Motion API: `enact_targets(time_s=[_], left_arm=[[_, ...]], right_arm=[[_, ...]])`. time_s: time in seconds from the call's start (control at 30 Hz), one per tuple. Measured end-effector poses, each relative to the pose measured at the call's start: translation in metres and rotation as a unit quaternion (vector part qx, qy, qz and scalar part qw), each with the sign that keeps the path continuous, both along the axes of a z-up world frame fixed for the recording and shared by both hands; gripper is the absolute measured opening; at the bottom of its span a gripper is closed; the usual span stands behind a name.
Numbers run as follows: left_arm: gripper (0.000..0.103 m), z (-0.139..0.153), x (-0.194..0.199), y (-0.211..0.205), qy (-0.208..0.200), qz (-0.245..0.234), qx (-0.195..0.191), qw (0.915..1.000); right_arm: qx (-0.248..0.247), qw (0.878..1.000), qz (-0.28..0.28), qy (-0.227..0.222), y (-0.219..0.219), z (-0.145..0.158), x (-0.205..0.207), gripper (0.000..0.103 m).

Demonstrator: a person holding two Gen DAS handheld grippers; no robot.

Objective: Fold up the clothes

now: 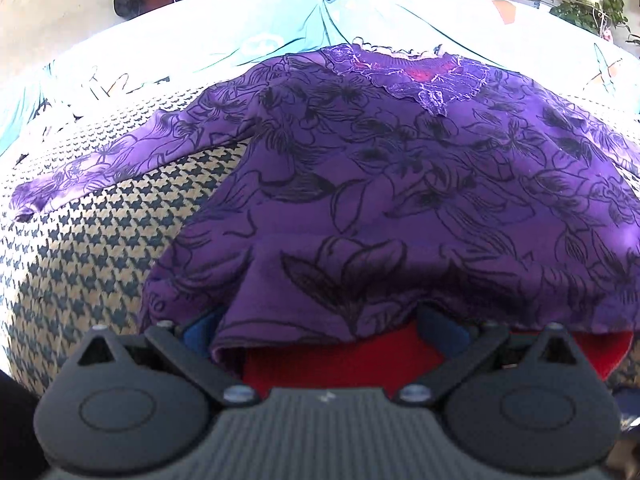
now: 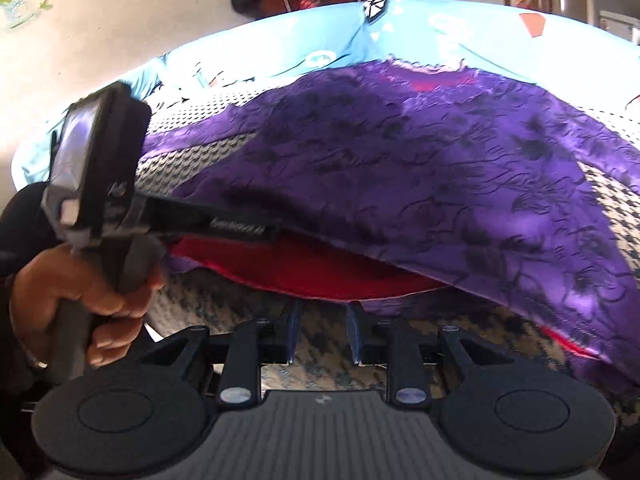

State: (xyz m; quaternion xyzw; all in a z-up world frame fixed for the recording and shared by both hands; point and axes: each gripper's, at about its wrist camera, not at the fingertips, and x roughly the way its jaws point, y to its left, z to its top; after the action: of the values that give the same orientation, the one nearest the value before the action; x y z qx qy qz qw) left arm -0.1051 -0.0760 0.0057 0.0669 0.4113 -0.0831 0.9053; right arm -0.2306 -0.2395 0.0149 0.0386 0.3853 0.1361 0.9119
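Houndstooth cloth [image 1: 100, 248] over a turquoise sheet [image 1: 248, 36] carries your purple top [image 1: 400, 184], spread flat, hem toward you. Your left gripper [image 1: 320, 320] stands wide around the hem; your right gripper [image 2: 322, 334] waits parted, empty. Pinch shallow and only the red lining [image 2: 312, 276] may lift.
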Motion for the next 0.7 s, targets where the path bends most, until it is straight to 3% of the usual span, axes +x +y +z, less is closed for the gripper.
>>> enact_targets(time_s=[0.2, 0.37, 0.6, 0.7], left_arm=[[0.103, 0.014, 0.004, 0.010, 0.019, -0.006, -0.027, 0.9994], [0.103, 0.036, -0.011, 0.034, 0.011, -0.017, -0.054, 0.9983], [0.103, 0.035, -0.031, 0.052, 0.045, -0.030, -0.056, 0.9970], [0.103, 0.029, -0.034, 0.049, 0.046, -0.028, -0.036, 0.9979]], right_arm=[[0.001, 0.999, 0.032, -0.001, 0.014, -0.008, 0.010, 0.025], [0.020, 0.999, 0.019, -0.020, 0.011, -0.005, 0.027, 0.025], [0.024, 1.000, -0.003, -0.003, 0.009, -0.012, 0.064, 0.025], [0.025, 1.000, -0.009, -0.002, 0.007, -0.013, 0.073, 0.024]])
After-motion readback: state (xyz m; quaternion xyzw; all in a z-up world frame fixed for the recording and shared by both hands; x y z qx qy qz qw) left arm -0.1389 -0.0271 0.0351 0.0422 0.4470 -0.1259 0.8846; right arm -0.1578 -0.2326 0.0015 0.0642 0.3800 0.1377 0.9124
